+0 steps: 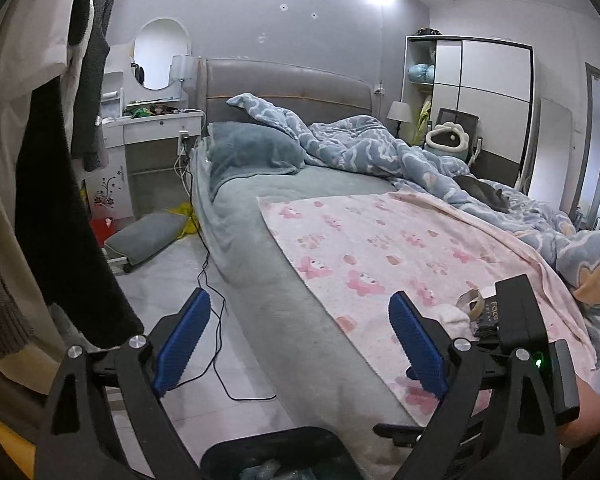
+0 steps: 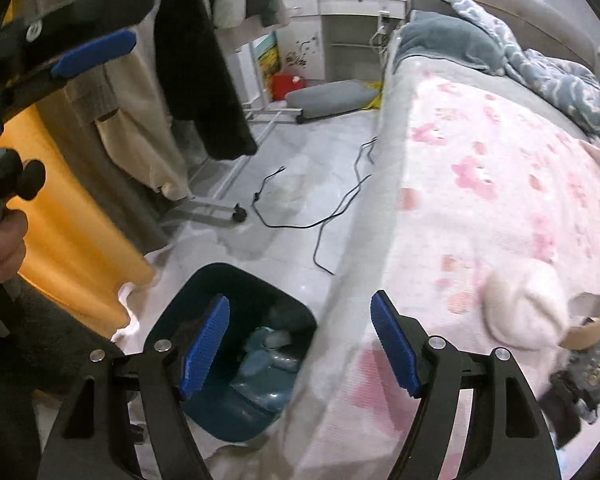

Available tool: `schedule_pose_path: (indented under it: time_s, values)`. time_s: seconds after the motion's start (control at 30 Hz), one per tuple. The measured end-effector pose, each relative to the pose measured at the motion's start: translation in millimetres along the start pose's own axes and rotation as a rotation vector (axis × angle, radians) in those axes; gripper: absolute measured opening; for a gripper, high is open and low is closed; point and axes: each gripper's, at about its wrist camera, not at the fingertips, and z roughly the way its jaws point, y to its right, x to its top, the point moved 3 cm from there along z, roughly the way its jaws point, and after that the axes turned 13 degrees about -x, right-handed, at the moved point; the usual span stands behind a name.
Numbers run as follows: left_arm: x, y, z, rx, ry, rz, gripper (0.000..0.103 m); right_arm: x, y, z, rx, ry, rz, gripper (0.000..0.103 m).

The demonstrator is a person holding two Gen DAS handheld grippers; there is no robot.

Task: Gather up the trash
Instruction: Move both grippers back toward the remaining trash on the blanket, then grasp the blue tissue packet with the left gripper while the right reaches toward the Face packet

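A dark blue trash bin (image 2: 220, 412) stands on the floor beside the bed and holds plastic wrappers (image 2: 266, 356); its rim shows in the left wrist view (image 1: 276, 446). On the pink blanket lie a white crumpled tissue (image 2: 524, 312), a cardboard tape ring (image 2: 586, 326) and a dark wrapper (image 2: 592, 364). They also show in the left wrist view as the tissue (image 1: 454, 316), ring (image 1: 474, 302) and wrapper (image 1: 490, 314). My right gripper (image 2: 300, 344) is open and empty over the bin's edge. My left gripper (image 1: 300, 340) is open and empty above the bed's edge.
A bed (image 1: 260, 248) with a pink blanket (image 2: 500, 184) and blue duvet (image 1: 380, 144) fills the right. Black cables (image 2: 324, 216) trail on the tiled floor. Hanging clothes on a rack (image 2: 204, 64) stand left. A grey cushion (image 2: 332, 94) and white dresser (image 1: 152, 128) are far.
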Motion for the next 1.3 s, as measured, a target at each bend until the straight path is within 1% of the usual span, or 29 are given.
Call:
schedule_pose_path:
  time_s: [0.07, 0.2, 0.4, 0.5, 0.57, 0.6, 0.63, 0.83, 0.97, 1.13, 1.3]
  values:
    - [-0.5, 5.0, 2.9, -0.001, -0.001, 0.009, 0.092, -4.0, 7.0, -1.5, -0.009, -0.002, 0.004, 0.074]
    - [-1.9, 14.3, 8.9, -0.029, -0.010, 0.008, 0.092, -10.7, 21.9, -8.6, -0.020, 0.003, 0.009, 0.074]
    - [-11.5, 29.2, 23.3, -0.050, -0.038, 0.036, 0.092, -20.2, 51.6, -17.7, -0.022, -0.003, 0.069, 0.074]
    - [-16.2, 33.9, 35.6, -0.070, -0.065, 0.016, 0.092, -26.1, 64.4, -25.6, -0.022, 0.009, 0.098, 0.074]
    - [-17.9, 37.7, 41.7, -0.087, -0.068, -0.004, 0.093, -30.4, 75.6, -32.2, -0.019, 0.021, 0.125, 0.074]
    - [-18.7, 39.4, 44.4, -0.086, -0.075, -0.003, 0.093, -32.5, 80.8, -34.2, -0.023, 0.023, 0.136, 0.072]
    - [-20.1, 41.8, 48.0, -0.091, -0.084, -0.004, 0.093, -34.4, 84.9, -35.5, -0.026, 0.023, 0.144, 0.067]
    - [-32.6, 56.6, 66.1, -0.123, -0.129, -0.008, 0.093, -48.0, 109.5, -43.8, -0.052, 0.024, 0.189, 0.058]
    - [-39.4, 65.1, 75.9, -0.156, -0.163, -0.021, 0.093, -56.1, 126.6, -51.5, -0.074, 0.039, 0.217, 0.056]
    - [-44.4, 79.8, 83.6, -0.181, -0.182, -0.012, 0.093, -67.3, 140.0, -52.3, -0.084, 0.025, 0.245, 0.053]
    - [-47.3, 90.8, 90.3, -0.201, -0.199, -0.004, 0.093, -77.2, 150.5, -55.4, -0.105, 0.018, 0.264, 0.053]
